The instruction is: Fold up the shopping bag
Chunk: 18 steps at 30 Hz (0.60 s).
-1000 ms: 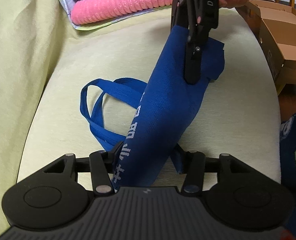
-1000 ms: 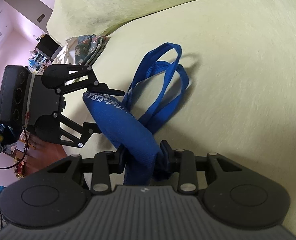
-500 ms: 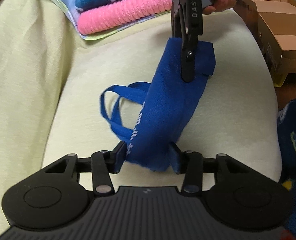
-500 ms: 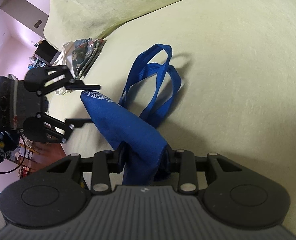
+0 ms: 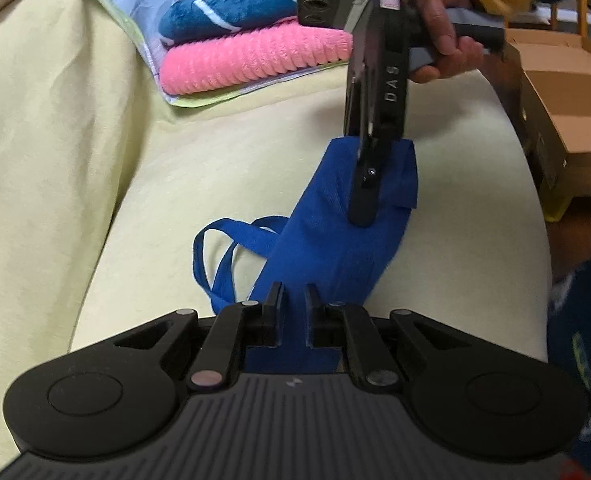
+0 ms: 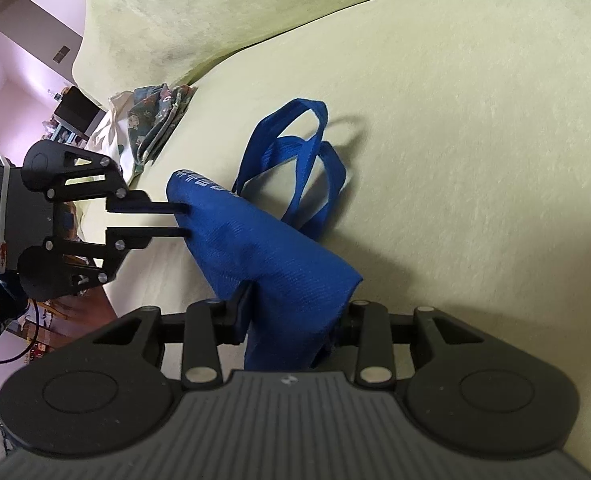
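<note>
Over sofa (image 5: 235, 168), hand-held grippers pinching bag (image 5: 335, 240)

Your left claw (image 5: 293, 300) sits at the bottom of the view with its jaws closing on the near end of the blue shopping bag (image 5: 335, 240), a narrow band of cloth between the fingers (image 5: 274, 300). The bag stretches away from you as a folded strip, lifted off the pale yellow sofa cushion (image 5: 223, 168). Its two handles (image 5: 219, 256) loop out to the left and lie on the cushion. At the far end your right claw (image 5: 363, 216) comes down from above and clamps the bag's upper edge, with your hand (image 5: 435, 36) around its grip. Behind, folded pink (image 5: 255, 60) and teal towels (image 5: 223, 12) are stacked, and a cardboard box (image 5: 567, 120) stands to the right.
</note>
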Each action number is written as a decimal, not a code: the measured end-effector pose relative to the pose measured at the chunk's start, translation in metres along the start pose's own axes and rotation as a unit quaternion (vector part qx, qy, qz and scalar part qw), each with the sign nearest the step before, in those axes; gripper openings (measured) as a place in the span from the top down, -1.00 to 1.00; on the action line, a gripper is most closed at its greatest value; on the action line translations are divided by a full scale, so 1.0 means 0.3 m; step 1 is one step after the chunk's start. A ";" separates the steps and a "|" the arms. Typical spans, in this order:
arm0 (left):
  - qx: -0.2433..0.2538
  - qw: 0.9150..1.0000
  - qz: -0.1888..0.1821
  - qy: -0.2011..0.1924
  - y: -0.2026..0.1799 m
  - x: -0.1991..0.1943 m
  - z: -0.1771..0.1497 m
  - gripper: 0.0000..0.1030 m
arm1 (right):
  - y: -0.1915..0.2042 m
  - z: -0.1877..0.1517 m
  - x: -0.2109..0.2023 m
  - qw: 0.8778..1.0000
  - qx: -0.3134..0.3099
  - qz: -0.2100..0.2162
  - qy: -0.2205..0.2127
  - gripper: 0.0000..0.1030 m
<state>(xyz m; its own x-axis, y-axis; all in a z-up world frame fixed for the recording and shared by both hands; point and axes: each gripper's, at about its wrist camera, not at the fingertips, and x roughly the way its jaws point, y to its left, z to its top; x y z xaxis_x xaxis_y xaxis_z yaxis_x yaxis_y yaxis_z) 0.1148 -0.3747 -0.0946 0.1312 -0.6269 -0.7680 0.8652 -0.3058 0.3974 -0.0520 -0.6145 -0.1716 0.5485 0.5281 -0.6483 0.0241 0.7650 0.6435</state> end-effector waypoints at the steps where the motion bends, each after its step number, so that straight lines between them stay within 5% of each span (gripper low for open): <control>1: -0.005 1.000 -0.001 0.000 0.006 0.009 0.001 0.80 | 0.002 0.002 0.001 1.000 -0.002 -0.003 0.000 0.40; 13: -0.036 0.999 -0.005 0.026 0.035 0.126 0.001 1.00 | 0.020 0.013 -0.002 0.998 -0.001 -0.053 -0.023 0.39; 18: -0.042 0.999 -0.003 0.031 0.048 0.147 0.010 1.00 | 0.115 -0.024 -0.021 0.985 -0.007 -0.156 -0.076 0.06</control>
<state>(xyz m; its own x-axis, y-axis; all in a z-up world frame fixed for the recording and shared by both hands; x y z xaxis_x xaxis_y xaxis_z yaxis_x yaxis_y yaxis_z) 0.1316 -0.4088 -0.1212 0.1533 -0.5787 -0.8010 0.9035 -0.2462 0.3508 -0.0607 -0.5887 -0.1481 0.6355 0.2050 -0.7444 0.2016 0.8866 0.4162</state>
